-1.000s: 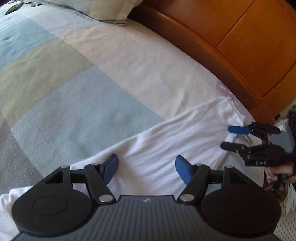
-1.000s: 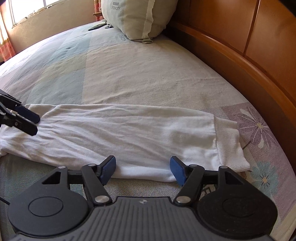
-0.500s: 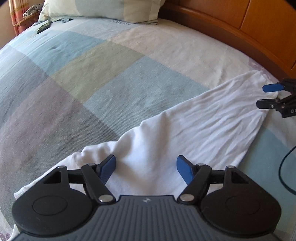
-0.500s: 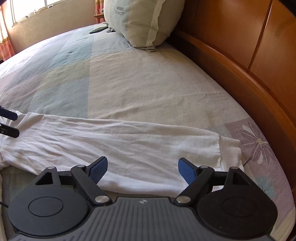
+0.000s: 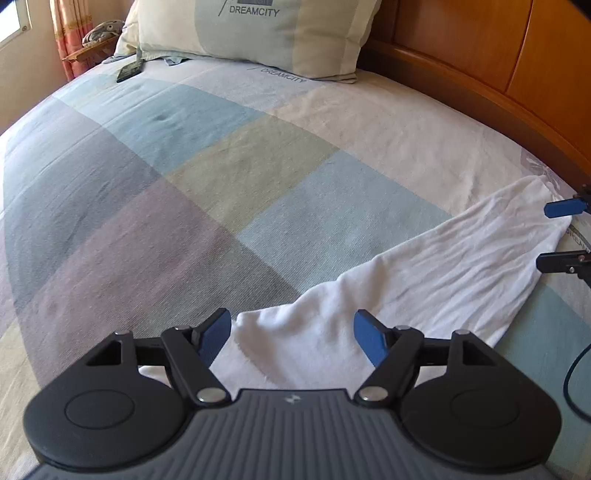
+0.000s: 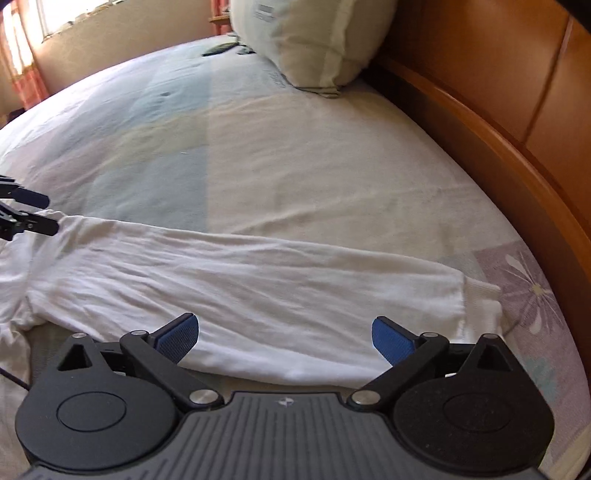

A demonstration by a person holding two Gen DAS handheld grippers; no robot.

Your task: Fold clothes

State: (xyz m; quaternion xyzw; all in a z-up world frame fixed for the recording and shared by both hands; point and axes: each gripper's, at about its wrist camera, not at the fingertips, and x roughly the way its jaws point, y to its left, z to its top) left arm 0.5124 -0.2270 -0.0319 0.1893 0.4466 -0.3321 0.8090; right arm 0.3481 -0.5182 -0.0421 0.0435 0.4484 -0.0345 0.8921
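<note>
A white long-sleeved garment (image 5: 443,273) lies flat on the checked bedspread (image 5: 221,184), one sleeve (image 6: 258,288) stretched toward the ribbed cuff (image 6: 480,306) near the headboard. My left gripper (image 5: 291,332) hangs open just above the sleeve's shoulder end, nothing pinched between its blue pads. My right gripper (image 6: 284,332) hovers over the sleeve near the cuff; its jaws are opening wide and press on nothing. In the left wrist view the right gripper (image 5: 561,232) pokes in at the right edge. At the left edge of the right wrist view the left gripper (image 6: 33,214) shows.
A large pillow (image 5: 258,33) leans at the head of the bed, with a dark phone-like object (image 5: 128,70) beside it. The curved wooden headboard (image 6: 498,122) runs along the right. A dark cable (image 5: 572,376) hangs at the right edge. Curtains (image 5: 70,33) stand far left.
Both grippers have lifted and tilted up, so more of the bed and pillow shows. The right jaws spread much wider. The left gripper drew back toward the sleeve's shoulder end.
</note>
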